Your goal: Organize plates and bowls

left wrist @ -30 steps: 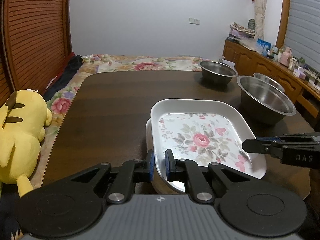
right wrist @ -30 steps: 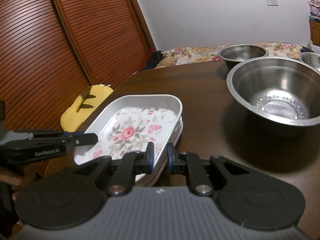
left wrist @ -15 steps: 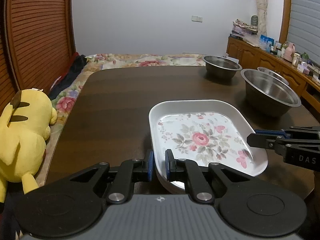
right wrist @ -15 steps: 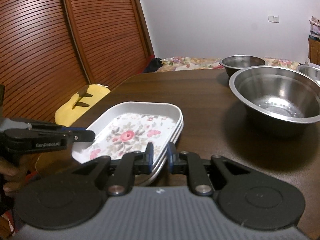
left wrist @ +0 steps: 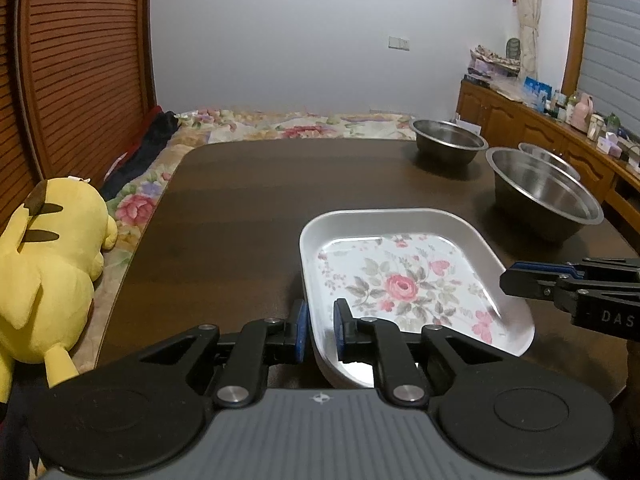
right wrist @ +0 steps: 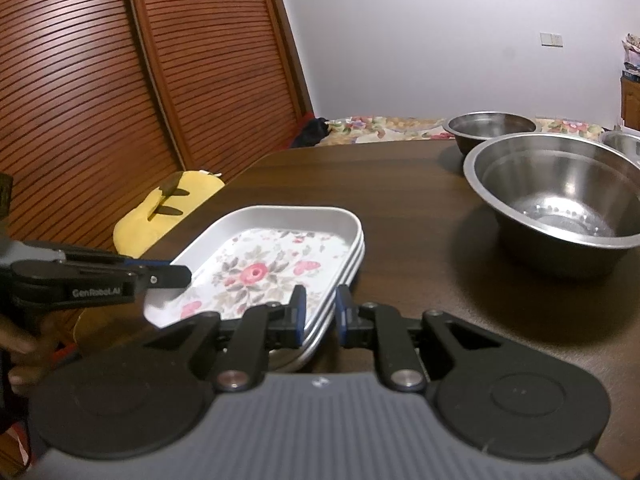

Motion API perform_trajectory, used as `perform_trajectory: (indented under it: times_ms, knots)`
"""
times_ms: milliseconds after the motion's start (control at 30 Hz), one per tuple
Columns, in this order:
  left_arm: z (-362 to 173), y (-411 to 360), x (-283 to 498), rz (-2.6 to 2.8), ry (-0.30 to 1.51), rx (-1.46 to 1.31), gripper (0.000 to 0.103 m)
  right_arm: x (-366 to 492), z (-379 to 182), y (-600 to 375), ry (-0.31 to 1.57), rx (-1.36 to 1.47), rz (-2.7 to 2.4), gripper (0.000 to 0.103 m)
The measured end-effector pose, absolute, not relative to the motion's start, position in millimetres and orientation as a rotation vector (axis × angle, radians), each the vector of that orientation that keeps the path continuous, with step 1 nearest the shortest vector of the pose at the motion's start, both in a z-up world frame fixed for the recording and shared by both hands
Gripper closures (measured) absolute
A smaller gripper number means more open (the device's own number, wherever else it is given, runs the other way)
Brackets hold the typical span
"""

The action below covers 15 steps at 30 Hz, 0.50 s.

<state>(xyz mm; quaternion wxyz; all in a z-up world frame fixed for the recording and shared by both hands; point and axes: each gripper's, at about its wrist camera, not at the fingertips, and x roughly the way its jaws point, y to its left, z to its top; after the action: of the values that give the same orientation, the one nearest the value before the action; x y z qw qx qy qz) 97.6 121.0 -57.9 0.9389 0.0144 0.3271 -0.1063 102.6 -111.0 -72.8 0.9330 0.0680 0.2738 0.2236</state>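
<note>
Left wrist view: the left gripper [left wrist: 320,330], jaws just easing wider, straddles the floral plate's [left wrist: 404,280] rim near the table's [left wrist: 260,208] front edge. The right gripper [right wrist: 320,314] clamps the plate's opposite rim.

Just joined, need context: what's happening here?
A person holds two grippers on opposite sides of a floral plate, which sits on a stack of plates on the table. The right gripper is clamped on it; the left gripper has just been opening its jaws, rim between them. Three steel bowls sit untouched.
</note>
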Motion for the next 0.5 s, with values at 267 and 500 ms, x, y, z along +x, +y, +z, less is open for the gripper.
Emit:
perform_trajectory:
  times_ms: [267,500]
  knots:
    - [-41.7,113.3,99.5,-0.228,0.624,0.027,0.073,93.5,-57.5,-129.9,0.498,0.145,0.433,0.086]
    - [-32.0,82.3,108.6,-0.27,0.603,0.06,0.062,88.0,-37.8,-179.8,0.398,0.158,0.337,0.086]
